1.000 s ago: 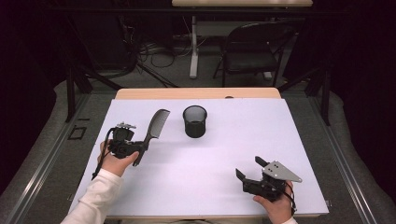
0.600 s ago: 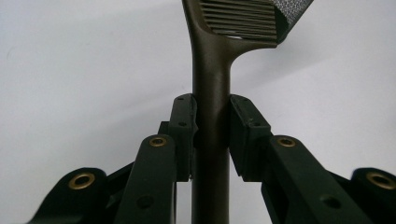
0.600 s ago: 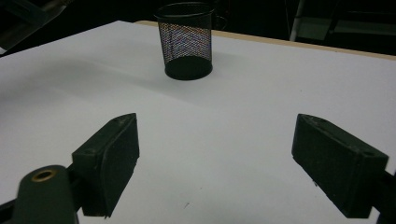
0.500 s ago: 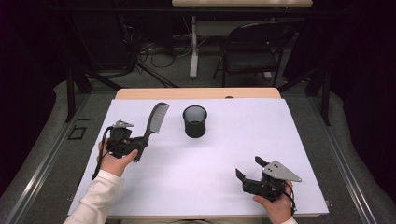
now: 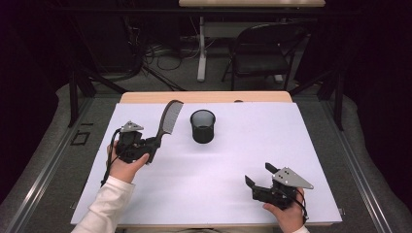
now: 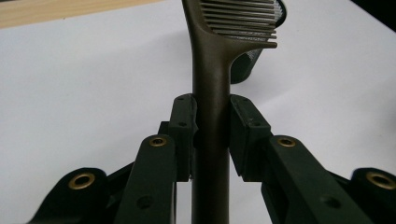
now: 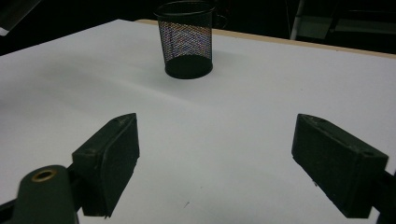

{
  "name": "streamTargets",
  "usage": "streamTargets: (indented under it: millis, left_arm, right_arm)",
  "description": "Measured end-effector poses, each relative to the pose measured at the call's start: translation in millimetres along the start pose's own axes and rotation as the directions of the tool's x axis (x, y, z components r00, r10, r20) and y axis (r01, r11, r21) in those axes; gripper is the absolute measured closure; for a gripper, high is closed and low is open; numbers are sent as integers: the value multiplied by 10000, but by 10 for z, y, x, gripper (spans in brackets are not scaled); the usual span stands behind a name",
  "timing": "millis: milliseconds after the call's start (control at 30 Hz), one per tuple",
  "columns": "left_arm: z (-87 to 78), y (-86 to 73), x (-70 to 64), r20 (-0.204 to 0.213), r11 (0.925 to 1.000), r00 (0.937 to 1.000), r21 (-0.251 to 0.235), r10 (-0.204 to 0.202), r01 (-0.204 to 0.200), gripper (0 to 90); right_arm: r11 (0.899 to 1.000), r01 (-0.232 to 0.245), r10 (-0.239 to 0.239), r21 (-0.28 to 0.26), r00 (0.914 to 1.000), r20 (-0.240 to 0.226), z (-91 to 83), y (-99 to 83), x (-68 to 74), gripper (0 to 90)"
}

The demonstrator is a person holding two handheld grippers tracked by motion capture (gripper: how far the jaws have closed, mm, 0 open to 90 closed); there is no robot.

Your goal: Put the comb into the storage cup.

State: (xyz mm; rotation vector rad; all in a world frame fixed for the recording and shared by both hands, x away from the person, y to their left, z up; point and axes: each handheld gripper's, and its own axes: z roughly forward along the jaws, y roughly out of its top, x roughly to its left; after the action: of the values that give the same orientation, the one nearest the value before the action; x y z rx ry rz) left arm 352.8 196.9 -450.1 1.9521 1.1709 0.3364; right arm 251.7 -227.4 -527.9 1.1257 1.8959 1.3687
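While left gripper [image 5: 151,144] clamps comb [image 5: 167,121], cup [image 5: 202,125] beside

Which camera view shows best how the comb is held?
The left gripper view: the left gripper is shut on the comb at its handle, seen close. The high view shows the whole comb, small. In the right gripper view the mesh cup stands ahead.

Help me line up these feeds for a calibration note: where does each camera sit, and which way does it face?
High view: above the person's side, facing forward and down on the white table; both forearms enter at the bottom, with the left tool and right tool.
Left gripper view: rides the left tool, looking along the clamped comb.
Right gripper view: rides the open right tool, facing the mesh pen cup.
All three share the mesh pen cup.
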Motion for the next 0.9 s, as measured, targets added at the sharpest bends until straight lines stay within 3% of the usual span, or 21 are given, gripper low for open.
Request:
streamTargets:
  millis: [533, 900]
  left_arm:
    - [87, 70, -236, 549, 9974, 9977, -625, 404, -369, 721]
    - [100, 33, -352, 723, 9910, 9948, -1181, 721, -632, 721]
  right_arm:
    - [10000, 14, -14, 8, 10000, 2, 0, -1, -1, 149]
    - [10000, 41, -41, 22, 10000, 12, 1, -2, -1, 149]
